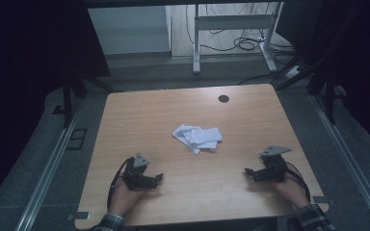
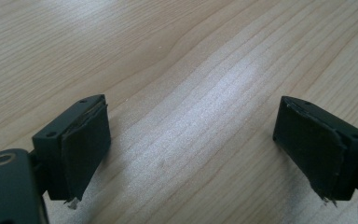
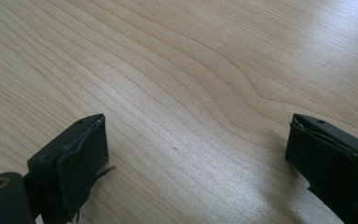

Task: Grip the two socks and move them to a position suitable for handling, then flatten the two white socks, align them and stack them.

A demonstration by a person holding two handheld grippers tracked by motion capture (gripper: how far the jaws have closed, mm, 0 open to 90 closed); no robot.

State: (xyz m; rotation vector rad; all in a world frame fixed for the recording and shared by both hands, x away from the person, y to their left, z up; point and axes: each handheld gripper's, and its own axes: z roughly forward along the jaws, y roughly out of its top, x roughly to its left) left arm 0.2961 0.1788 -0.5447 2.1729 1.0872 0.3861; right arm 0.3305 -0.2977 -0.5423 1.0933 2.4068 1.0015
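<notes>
The left hand-held gripper (image 1: pixel 147 179) rests low on the wooden bench (image 1: pixel 139 125) near its front left, jaws spread wide with nothing between them. A crumpled white paper sheet (image 1: pixel 198 137) lies at the bench's middle, well apart from both tools. It looks light, soft and easily torn; a raised fold at its edge seems the best place to pinch. The right hand-held gripper (image 1: pixel 255 173) sits front right, equally wide and empty.
</notes>
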